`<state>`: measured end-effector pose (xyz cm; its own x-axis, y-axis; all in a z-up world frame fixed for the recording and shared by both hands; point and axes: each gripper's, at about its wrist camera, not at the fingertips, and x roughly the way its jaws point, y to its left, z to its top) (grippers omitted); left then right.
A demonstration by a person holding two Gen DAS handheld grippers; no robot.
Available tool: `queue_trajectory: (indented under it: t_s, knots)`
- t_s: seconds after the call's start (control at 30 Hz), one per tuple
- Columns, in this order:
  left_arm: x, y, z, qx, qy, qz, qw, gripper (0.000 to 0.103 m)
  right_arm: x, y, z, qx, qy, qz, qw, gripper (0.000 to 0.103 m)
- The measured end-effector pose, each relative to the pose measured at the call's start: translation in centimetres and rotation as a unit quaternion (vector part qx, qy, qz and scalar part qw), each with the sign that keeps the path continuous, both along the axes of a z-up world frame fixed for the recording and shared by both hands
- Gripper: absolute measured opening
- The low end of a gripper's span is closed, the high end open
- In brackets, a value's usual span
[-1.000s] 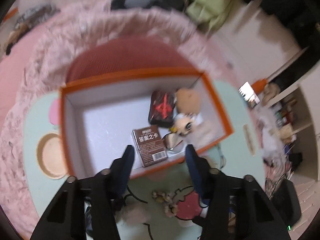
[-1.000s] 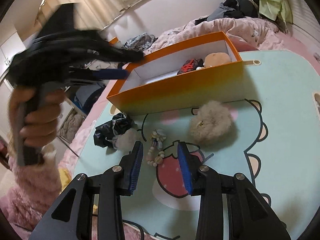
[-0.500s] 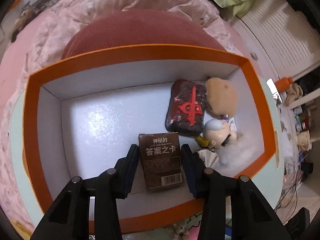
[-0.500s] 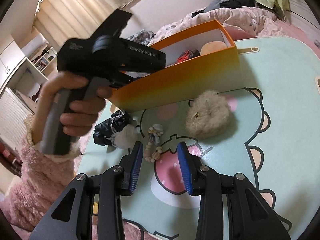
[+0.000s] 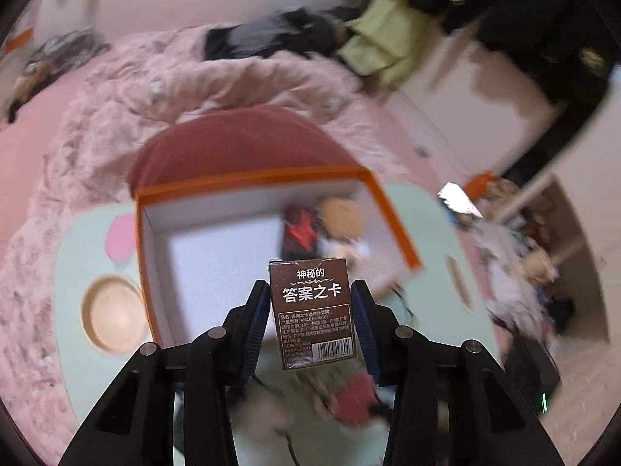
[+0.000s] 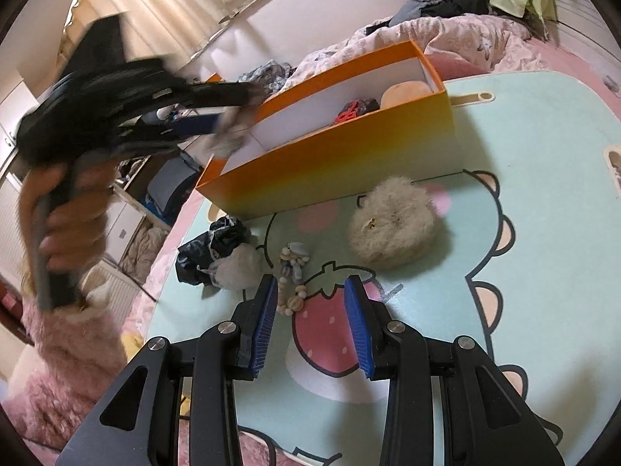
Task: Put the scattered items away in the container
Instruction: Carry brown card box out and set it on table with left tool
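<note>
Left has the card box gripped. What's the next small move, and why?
Probably ease the left gripper forward and down to set the card box on the orange box's bare left floor. Its jaws have just closed on the card box, holding it in the air, and toys fill the box's right end.

A brown card box (image 5: 312,310) hangs upright above the orange, white-lined container (image 5: 392,213).
</note>
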<state>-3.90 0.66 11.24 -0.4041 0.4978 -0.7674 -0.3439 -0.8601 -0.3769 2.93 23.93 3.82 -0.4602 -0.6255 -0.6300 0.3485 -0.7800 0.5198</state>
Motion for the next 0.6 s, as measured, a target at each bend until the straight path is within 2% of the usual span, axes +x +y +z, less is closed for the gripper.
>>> queue_trajectory:
  t_s: [0.1,0.23,0.37,0.5,0.6]
  knots:
    - [2.8,-0.5,-1.3,0.015,0.006,-0.011,0.9998,0.041,0.4,1.4,1.0,-0.019,0.028,-0.030,0.999,0.037]
    - [3.5,-0.9,-3.1,-0.003,0.030,0.023,0.9993,0.041,1.1,3.0,2.1,-0.026,0.059,-0.073,0.995,0.037]
    - [2.5,-0.4,-5.6,0.001,-0.013,0.010,0.9999,0.041,1.0,2.7,1.3,-0.026,0.042,-0.069,0.996,0.037]
    - [2.5,0.5,-7.2,-0.024,-0.017,0.015,0.9995,0.041,1.0,2.8,0.9,-0.028,0.030,-0.065,0.997,0.037]
    - [2.5,0.8,-7.7,-0.044,-0.009,0.036,0.9984,0.041,1.3,2.8,0.9,-0.025,0.034,-0.063,0.997,0.037]
